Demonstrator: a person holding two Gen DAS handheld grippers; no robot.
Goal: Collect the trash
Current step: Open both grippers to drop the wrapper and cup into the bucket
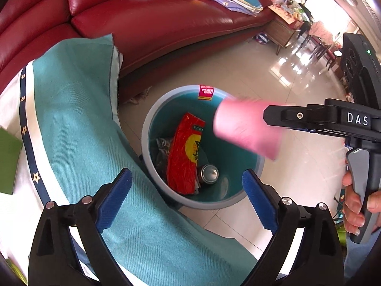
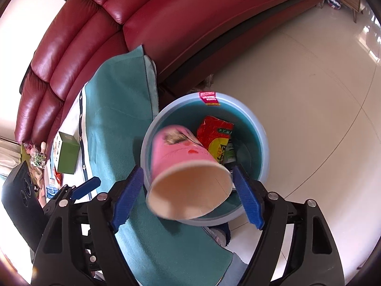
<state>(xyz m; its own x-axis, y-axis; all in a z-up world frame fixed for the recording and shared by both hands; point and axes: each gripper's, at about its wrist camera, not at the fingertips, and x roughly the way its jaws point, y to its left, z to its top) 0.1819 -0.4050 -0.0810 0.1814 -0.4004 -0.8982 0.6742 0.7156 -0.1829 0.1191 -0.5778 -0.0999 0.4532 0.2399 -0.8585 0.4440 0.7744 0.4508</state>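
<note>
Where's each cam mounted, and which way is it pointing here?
Left wrist: on the left gripper, aimed down at the trash bin; shows its open blue pads, plus the right gripper and the person's right hand.
Right wrist: on the right gripper, aimed down into the trash bin; shows its wide-open pads and the left gripper.
Shared: bin, blurred pink cup, red wrapper, red sofa.

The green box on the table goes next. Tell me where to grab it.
Probably come down from above and pinch the green box across its two broad faces, near the top. It stands upright with its top face exposed, so the upper edges look easiest to reach.
</note>
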